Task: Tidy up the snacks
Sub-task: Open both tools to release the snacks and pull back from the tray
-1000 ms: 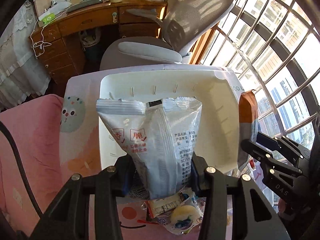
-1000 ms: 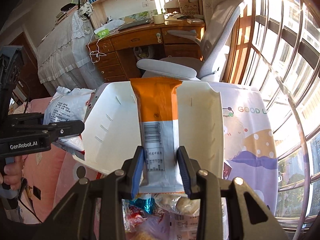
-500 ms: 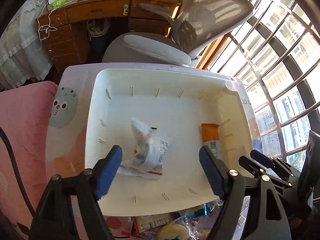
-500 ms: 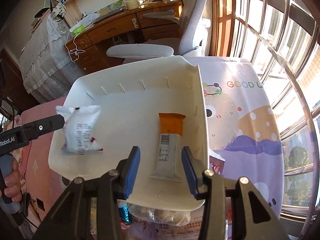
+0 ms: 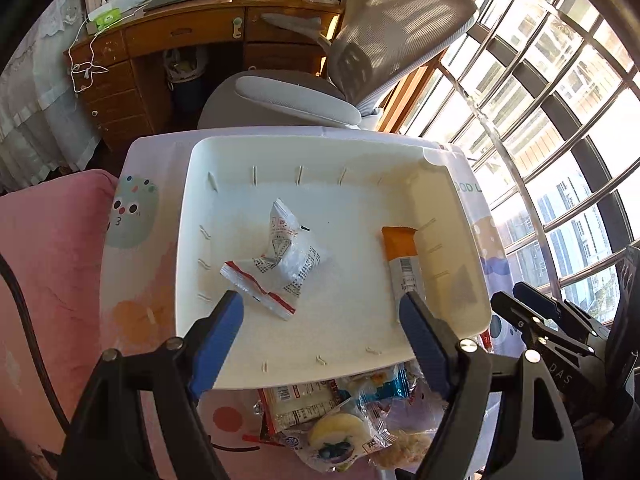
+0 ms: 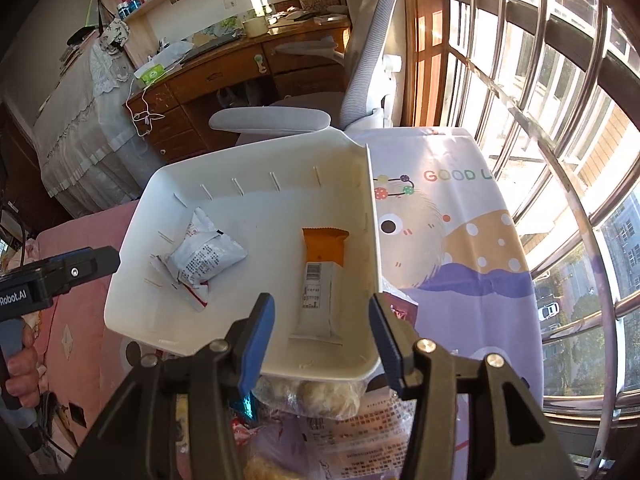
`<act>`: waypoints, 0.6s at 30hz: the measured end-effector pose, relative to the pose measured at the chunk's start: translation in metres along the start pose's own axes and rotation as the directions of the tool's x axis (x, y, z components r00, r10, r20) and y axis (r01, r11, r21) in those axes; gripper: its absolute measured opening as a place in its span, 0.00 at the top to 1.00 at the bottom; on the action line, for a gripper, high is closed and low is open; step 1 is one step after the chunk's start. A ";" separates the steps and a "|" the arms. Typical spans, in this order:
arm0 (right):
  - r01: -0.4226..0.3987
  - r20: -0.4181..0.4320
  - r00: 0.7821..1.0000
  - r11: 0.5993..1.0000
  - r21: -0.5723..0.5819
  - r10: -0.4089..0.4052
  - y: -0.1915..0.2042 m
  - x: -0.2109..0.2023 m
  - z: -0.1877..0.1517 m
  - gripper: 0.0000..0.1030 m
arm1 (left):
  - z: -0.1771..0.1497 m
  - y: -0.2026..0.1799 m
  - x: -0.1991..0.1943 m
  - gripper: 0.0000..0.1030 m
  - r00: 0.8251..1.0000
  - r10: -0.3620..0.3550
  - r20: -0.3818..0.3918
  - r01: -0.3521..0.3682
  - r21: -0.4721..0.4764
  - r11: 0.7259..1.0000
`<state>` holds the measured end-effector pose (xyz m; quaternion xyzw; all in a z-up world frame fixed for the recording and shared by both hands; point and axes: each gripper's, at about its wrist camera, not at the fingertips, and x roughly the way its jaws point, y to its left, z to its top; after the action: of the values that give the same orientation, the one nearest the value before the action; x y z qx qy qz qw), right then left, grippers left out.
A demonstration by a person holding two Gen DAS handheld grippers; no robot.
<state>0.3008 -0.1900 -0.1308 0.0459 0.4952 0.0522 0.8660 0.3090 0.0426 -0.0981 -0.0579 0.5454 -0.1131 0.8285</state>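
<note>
White plastic bin (image 5: 316,152) sits on a cartoon-print cloth (image 6: 452,216), two snacks inside. Silver-white crinkled packet (image 5: 280,256) lies near the bin's middle-left, red-edged seal toward the near rim. Orange-and-white bar (image 5: 402,260) lies along the right wall, orange end pointing away.

Left gripper (image 5: 320,328): jaws stand wide apart above the bin's near edge, nothing between the pads; the packet lies below and beyond them, not touched. These jaws have just been opening. Right gripper (image 6: 320,332): jaws parted, the bar lying on the bin floor in line with the gap but clear of both pads. These too have just been opening, and further in the last half second.

Step in hand, by my reading: release of a paired drop; both items delivered, both claws empty.

Remaining stock: a heap of wrapped snacks (image 5: 340,420) on the cloth just under the bin's near rim, including a round yellowish cake in clear wrap (image 5: 336,438). Count unclear, wrappers overlap.

Next move likely calls for drawing both grippers back over the near rim and down to the heap, each singling out one wrapper. Risk: slippery overlapped film, so a pinch may lift two or slide off.
</note>
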 end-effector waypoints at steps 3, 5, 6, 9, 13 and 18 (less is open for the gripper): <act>0.019 0.016 1.000 0.999 0.029 -0.020 -0.001 -0.016 -0.008 0.52 | -0.009 -0.001 -0.014 0.23 1.000 -0.019 0.008 0.019 0.010 1.000; 0.031 0.026 0.999 0.998 0.050 -0.032 -0.001 -0.026 -0.015 0.51 | -0.016 -0.001 -0.024 0.23 0.999 -0.031 0.012 0.030 0.020 0.999; 0.040 0.033 0.999 0.997 0.060 -0.042 -0.001 -0.032 -0.018 0.51 | -0.020 0.000 -0.028 0.23 0.999 -0.034 0.014 0.034 0.024 0.999; 0.062 0.047 0.997 0.994 0.094 -0.067 0.000 -0.048 -0.031 0.51 | -0.034 0.003 -0.042 0.23 0.998 -0.051 0.023 0.050 0.031 0.998; 0.078 0.061 0.994 0.989 0.129 -0.087 0.005 -0.067 -0.054 0.51 | -0.054 0.013 -0.058 0.21 0.997 -0.069 0.021 0.069 0.031 0.997; 0.099 0.061 0.992 0.982 0.161 -0.110 0.017 -0.083 -0.087 0.51 | -0.080 0.026 -0.071 0.21 0.997 -0.079 0.008 0.079 0.035 0.996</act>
<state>0.1833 -0.1823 -0.1019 0.0899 0.4692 -0.0345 0.8778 0.2117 0.0876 -0.0729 -0.0658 0.5368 -0.1550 0.8268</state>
